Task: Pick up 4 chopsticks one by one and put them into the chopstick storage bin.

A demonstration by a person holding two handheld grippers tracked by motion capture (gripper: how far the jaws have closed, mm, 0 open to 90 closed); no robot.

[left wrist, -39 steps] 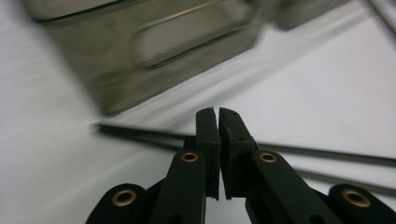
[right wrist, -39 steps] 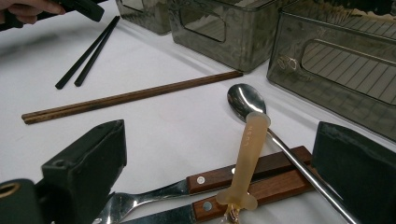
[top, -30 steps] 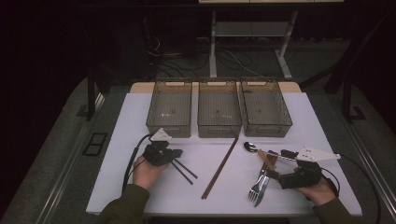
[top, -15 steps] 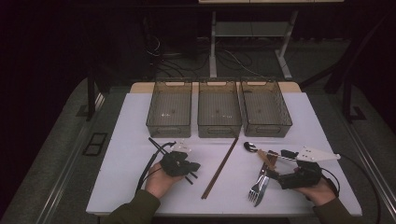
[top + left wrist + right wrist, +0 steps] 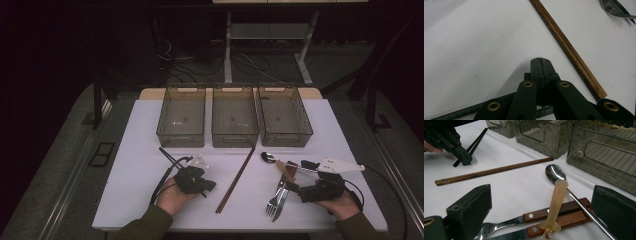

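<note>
**A:** What is on the table, and why is it laid out this way?

**B:** A white table [image 5: 140, 150] holds loose cutlery along the near edge and three smoky plastic bins in a row at the far edge. It looks like a sorting job, one bin for each kind of utensil.

**A:** Where are the person's two tools?

**B:** The left gripper [image 5: 206, 186] rests low on the table, near left. In its own view the two black jaws are pressed flat together with nothing between them. A pair of brown chopsticks [image 5: 569, 48] lies just beside its tip, not touching. I judge it is lining up on them.

**A:** And the other one?

**B:** The right gripper [image 5: 291, 187] sits near right with its jaws spread wide, holding nothing. Between them lie two wooden-handled pieces side by side, one clearly a fork [image 5: 531, 216]. A metal spoon [image 5: 555, 173] lies across their handles, and so does a pale translucent stick-like piece [image 5: 555, 202] whose purpose I cannot make out. The wide jaws probably straddle the pile to pick from it.

**A:** What is in the bins?

**B:** The left bin [image 5: 181, 116], the middle bin [image 5: 235, 116] and the right bin [image 5: 284, 115] all look empty from above. Their ribbed floors show through, so sorting seems hardly begun.
</note>
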